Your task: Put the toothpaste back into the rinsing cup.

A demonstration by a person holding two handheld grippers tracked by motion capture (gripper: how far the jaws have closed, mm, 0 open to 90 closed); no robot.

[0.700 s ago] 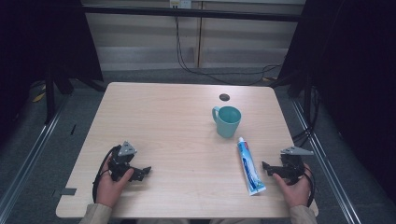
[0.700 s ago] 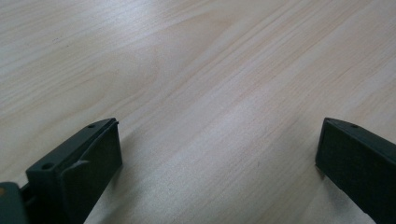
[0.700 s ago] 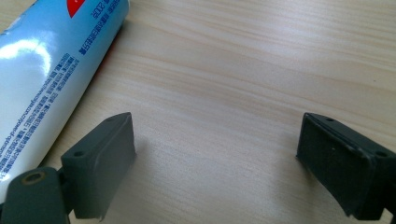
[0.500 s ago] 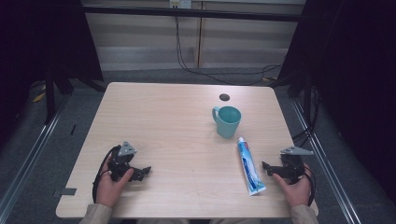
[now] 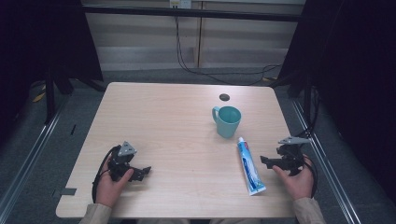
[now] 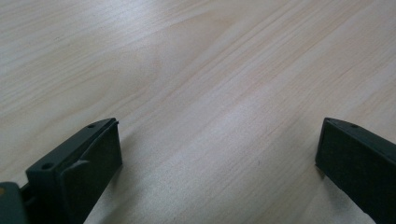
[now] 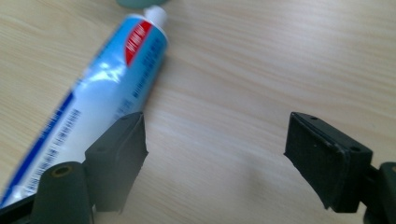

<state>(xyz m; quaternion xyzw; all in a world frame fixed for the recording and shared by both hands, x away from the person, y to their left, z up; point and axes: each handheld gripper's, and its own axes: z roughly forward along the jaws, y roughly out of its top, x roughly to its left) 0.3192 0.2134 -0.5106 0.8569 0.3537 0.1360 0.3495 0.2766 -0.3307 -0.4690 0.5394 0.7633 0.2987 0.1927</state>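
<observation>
A blue-and-white toothpaste tube [image 5: 250, 165] lies flat on the wooden table [image 5: 168, 116] at the front right, its white cap pointing toward a teal mug [image 5: 227, 120] that stands upright just behind it. My right gripper [image 5: 265, 161] rests right of the tube, jaws open and pointing left at it. In the right gripper view the tube [image 7: 107, 88] lies beside the left jaw, and the gap of the right gripper [image 7: 215, 135] holds bare wood. My left gripper [image 5: 144, 171] sits at the front left, open over bare table [image 6: 210, 70], with nothing between its jaws.
A small dark round hole [image 5: 224, 97] sits in the tabletop behind the mug. Cables [image 5: 187, 60] hang at the wall beyond the far edge. Metal rails [image 5: 28, 158] run along the floor on both sides of the table.
</observation>
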